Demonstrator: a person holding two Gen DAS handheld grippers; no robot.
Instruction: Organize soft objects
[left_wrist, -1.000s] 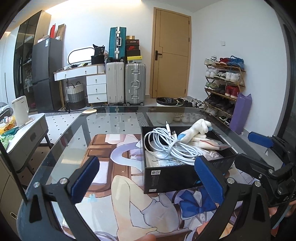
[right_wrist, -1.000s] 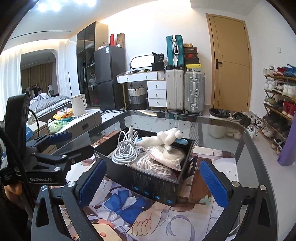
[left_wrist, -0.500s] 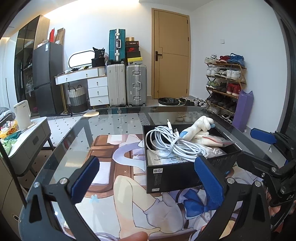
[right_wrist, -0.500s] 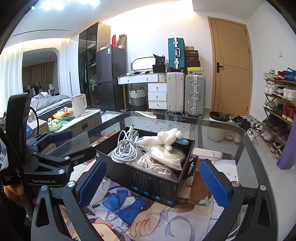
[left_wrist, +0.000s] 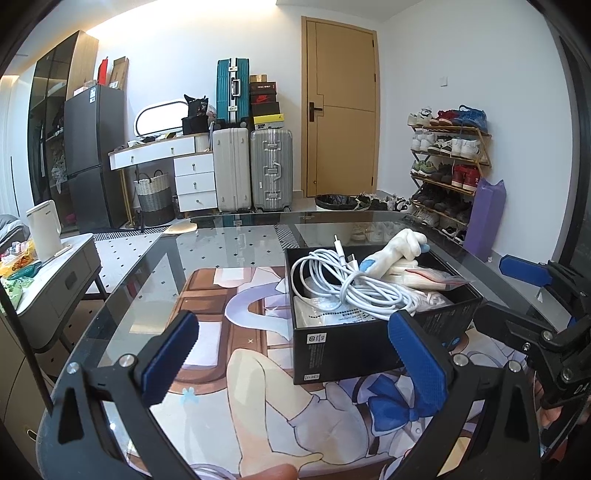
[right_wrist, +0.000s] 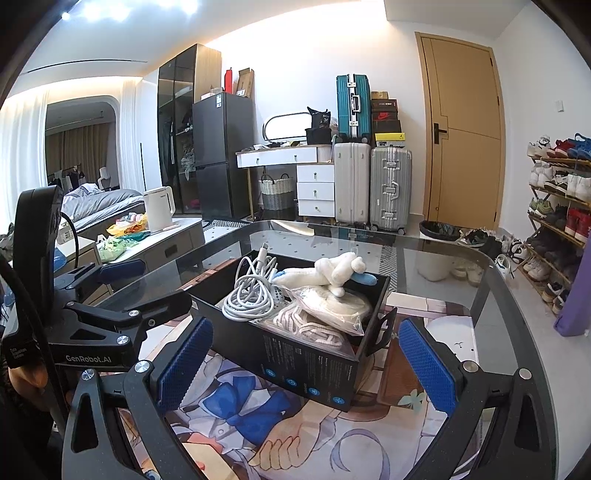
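Note:
A black box (left_wrist: 354, 350) (right_wrist: 314, 373) stands on the glass table. It holds a coiled white cable (left_wrist: 351, 284) (right_wrist: 251, 291), a white plush toy with blue tips (left_wrist: 399, 251) (right_wrist: 328, 273), and bagged white items (right_wrist: 332, 306). My left gripper (left_wrist: 295, 354) is open and empty, low in front of the box's left side. My right gripper (right_wrist: 306, 365) is open and empty, facing the box's near corner. Each gripper shows in the other's view, the right (left_wrist: 535, 295) and the left (right_wrist: 122, 291).
The glass table (left_wrist: 155, 280) lies over an illustrated mat (right_wrist: 258, 424). A grey side table (left_wrist: 48, 288) with a white kettle (left_wrist: 44, 229) stands left. Suitcases (left_wrist: 255, 166), a door and a shoe rack (left_wrist: 450, 177) line the far walls.
Both cameras have lifted and tilted up slightly, so the box sits a little lower in view. Both grippers stay open and empty.

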